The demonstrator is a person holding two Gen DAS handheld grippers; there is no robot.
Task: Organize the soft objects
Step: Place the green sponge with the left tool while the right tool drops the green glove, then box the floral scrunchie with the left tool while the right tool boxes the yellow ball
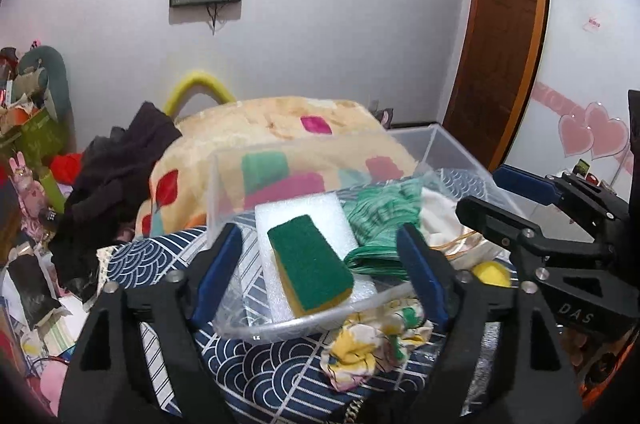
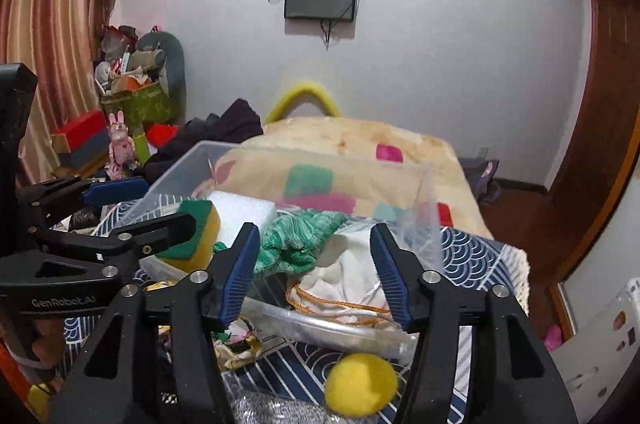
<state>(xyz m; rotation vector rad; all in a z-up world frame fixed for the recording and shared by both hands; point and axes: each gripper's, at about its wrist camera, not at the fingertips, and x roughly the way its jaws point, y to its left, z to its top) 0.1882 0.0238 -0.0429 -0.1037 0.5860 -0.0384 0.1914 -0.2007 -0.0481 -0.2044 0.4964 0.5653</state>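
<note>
Sponge (image 1: 310, 262) sits inside clear bin (image 1: 320, 320), green scrub side up, yellow foam under, leaning on white foam block (image 1: 308, 214). Light, squashy, springs back; grab across the short sides, mid-body, w/ light squeeze. Foam block dents easily, so take by the edges. Green knit cloth (image 1: 384, 220) and white cloth (image 2: 352, 264) w/ orange cord are limp, bunch when pinched; take a fold near the middle, not a corner. Cord may snag.

Still outside the bin, on blue wave-print cover (image 1: 256, 356): yellow ball (image 2: 360, 384), fuzzy, light, will roll, so needs a centred pinch; floral cloth (image 1: 372, 340) crumpled just beside bin's front wall.

Left gripper (image 1: 320, 264) jaws wide apart, nothing held, sponge framed between them. Right gripper (image 2: 316, 272) also wide, holds nothing, over the cloths.

Views differ: right wrist shows ball whole and the cord; left wrist sees only a sliver of ball (image 1: 492, 272) but shows the sponge top and floral cloth clearly.
</note>
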